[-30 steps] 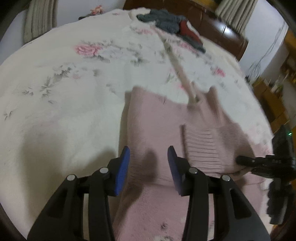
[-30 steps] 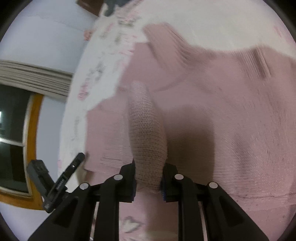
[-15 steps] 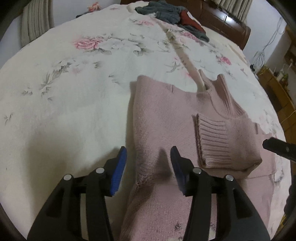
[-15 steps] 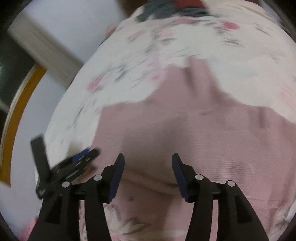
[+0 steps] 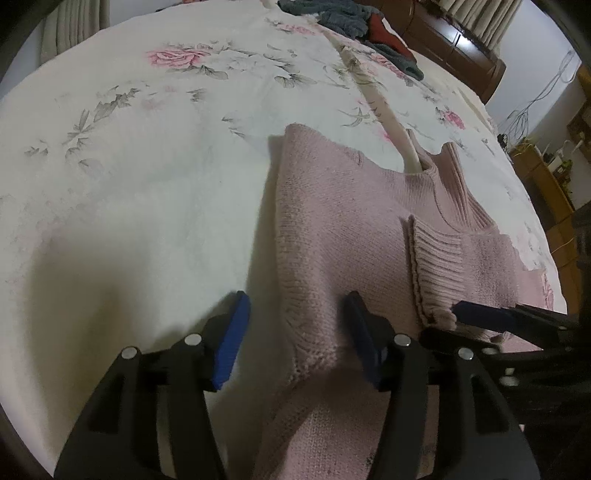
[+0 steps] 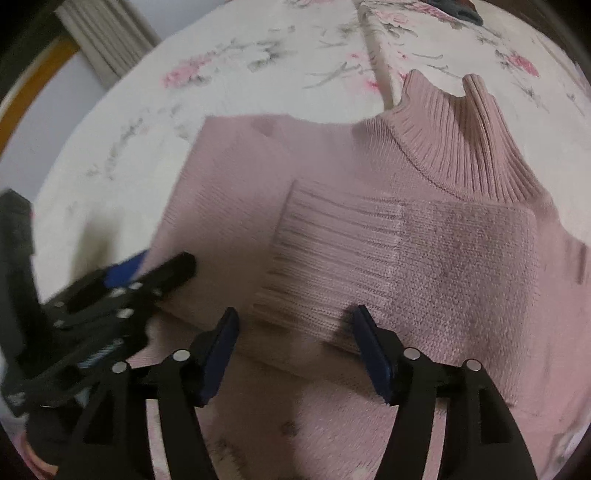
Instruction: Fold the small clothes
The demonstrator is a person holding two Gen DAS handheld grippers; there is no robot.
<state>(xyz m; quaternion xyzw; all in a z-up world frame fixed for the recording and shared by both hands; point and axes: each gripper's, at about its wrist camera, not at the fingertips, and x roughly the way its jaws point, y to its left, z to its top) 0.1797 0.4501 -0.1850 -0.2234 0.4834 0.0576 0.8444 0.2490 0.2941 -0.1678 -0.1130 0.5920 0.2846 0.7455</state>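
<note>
A pink knit turtleneck sweater (image 5: 343, 229) (image 6: 424, 236) lies flat on the floral bedspread (image 5: 147, 177), collar away from me. One sleeve is folded across its chest, its ribbed cuff (image 5: 436, 266) (image 6: 332, 254) on top. My left gripper (image 5: 297, 310) is open, its blue pads straddling the sweater's left folded edge near the hem. My right gripper (image 6: 293, 321) is open just before the cuff's near edge, holding nothing. The right gripper (image 5: 491, 317) shows at the lower right of the left wrist view. In the right wrist view the left gripper (image 6: 147, 269) sits at the lower left.
A heap of grey and red clothes (image 5: 354, 22) lies at the far end of the bed. A dark wooden headboard (image 5: 458, 48) stands behind it. Wooden furniture (image 5: 546, 192) and cables are off the right side, curtains (image 6: 107, 40) to the left.
My right gripper let go of the sleeve it was shut on, leaving it folded across the chest, and pulled back open. My left gripper moved closer to the sweater's left edge.
</note>
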